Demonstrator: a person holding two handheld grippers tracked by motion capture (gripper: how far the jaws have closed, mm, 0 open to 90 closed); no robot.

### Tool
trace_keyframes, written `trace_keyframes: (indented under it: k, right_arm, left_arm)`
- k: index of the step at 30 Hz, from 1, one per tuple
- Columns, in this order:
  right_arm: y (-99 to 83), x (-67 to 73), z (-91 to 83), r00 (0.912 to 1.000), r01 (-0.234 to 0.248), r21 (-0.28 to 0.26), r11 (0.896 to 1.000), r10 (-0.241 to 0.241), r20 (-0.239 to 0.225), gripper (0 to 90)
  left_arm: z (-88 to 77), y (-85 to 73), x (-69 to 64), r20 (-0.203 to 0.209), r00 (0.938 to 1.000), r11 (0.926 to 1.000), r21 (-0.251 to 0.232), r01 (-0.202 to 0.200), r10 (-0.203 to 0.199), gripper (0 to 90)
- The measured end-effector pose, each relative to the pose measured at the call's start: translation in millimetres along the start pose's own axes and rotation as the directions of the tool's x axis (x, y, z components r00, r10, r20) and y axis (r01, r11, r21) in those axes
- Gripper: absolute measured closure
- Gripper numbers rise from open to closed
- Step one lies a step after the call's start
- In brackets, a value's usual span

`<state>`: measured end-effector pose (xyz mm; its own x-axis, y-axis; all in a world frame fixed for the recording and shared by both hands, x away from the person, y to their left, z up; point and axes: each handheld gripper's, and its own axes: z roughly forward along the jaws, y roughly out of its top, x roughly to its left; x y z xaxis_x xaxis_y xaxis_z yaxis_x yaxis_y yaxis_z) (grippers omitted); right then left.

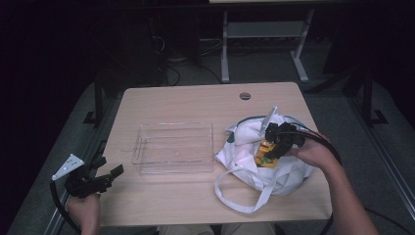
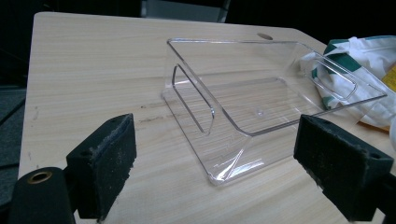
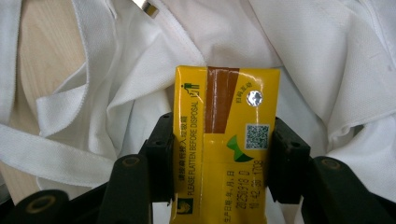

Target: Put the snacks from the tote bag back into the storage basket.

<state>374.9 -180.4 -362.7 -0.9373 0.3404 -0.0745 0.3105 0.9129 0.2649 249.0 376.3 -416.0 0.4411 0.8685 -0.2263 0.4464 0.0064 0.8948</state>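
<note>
A yellow drink carton (image 3: 224, 140) lies in the mouth of a white cloth bag (image 1: 266, 159) at the table's right. My right gripper (image 3: 223, 158) is shut on the carton, its pads (image 3: 161, 154) pressing both long sides. In the high view the carton (image 1: 265, 152) shows under that gripper (image 1: 279, 142). My left gripper (image 1: 110, 176) rests at the table's front left corner, open and empty. In the left gripper view its jaws stand wide apart (image 2: 215, 163), facing a clear plastic tray (image 2: 243, 102).
The clear tray (image 1: 173, 147) sits empty mid-table, left of the bag. The bag's loop handle (image 1: 240, 196) trails toward the front edge. A round cable hole (image 1: 245, 96) marks the far edge. Bare wood (image 1: 161, 200) lies between the tray and the front edge.
</note>
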Motion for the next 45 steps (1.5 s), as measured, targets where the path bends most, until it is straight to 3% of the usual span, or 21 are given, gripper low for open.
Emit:
trace_keyframes:
  k: [10, 26, 45]
  right_arm:
    - [0.7, -2.6, -9.1, 0.9999, -0.003, -0.008, 1.000, 0.003, -0.011, 51.8]
    - [7.8, -3.5, -39.5, 0.9999, 0.006, -0.022, 1.000, -0.006, -0.010, 51.9]
    - [31.1, -1.0, -67.0, 0.9993, 0.035, -0.049, 0.998, -0.035, -0.014, 52.0]
  left_arm:
    - [-0.2, 0.2, 0.2, -0.001, 1.0000, 1.0000, -0.001, -0.002, 0.002, 12.5]
    - [-1.2, 0.2, 0.2, -0.004, 1.0000, 1.0000, -0.003, -0.003, 0.003, 12.5]
    - [-1.3, -0.1, 0.7, -0.004, 1.0000, 1.0000, -0.003, -0.002, 0.002, 12.5]
